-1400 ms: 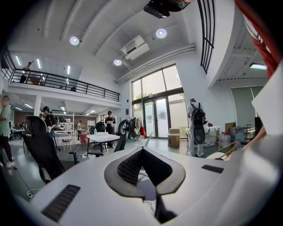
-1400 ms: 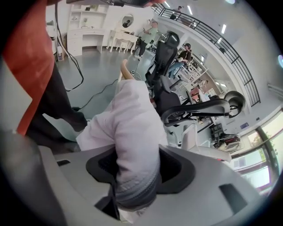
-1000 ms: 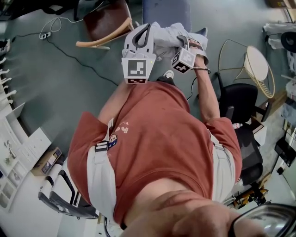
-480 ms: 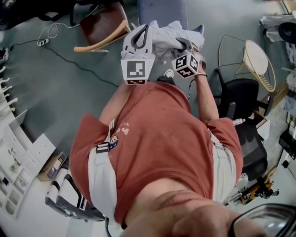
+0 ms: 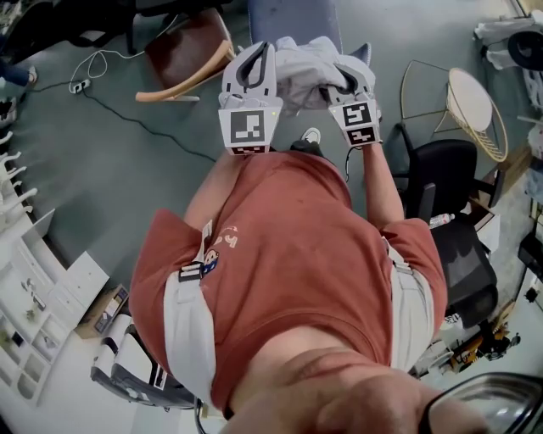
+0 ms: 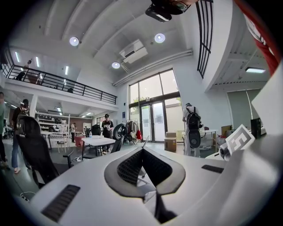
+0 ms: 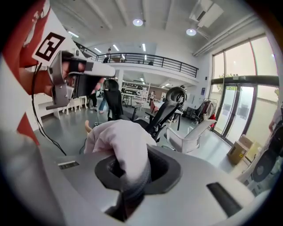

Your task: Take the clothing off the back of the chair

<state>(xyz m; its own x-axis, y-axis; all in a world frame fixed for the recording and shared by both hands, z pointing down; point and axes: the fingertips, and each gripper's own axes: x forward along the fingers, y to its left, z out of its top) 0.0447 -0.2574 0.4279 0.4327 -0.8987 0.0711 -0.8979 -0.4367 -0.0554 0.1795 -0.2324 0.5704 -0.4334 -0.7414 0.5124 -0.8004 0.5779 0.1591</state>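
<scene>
from the head view, looks down on the clothing (image 5: 304,66) bunched up between both grippers, held over the chair (image 5: 293,19); cannot tell there whether it hangs clear of the backrest. puts the left gripper (image 5: 261,55) right against the bundle's edge, with the grip itself unreadable from above. from the left gripper (image 6: 142,151) view, finds the fingers pressed together tip to tip, closed on themselves alone. from the right gripper (image 7: 132,172) view, finds the pale clothing (image 7: 118,143) pinched between the fingers and spilling forward over them, a hold buried under folds from above, where the right gripper (image 5: 344,78) sinks into the bundle
</scene>
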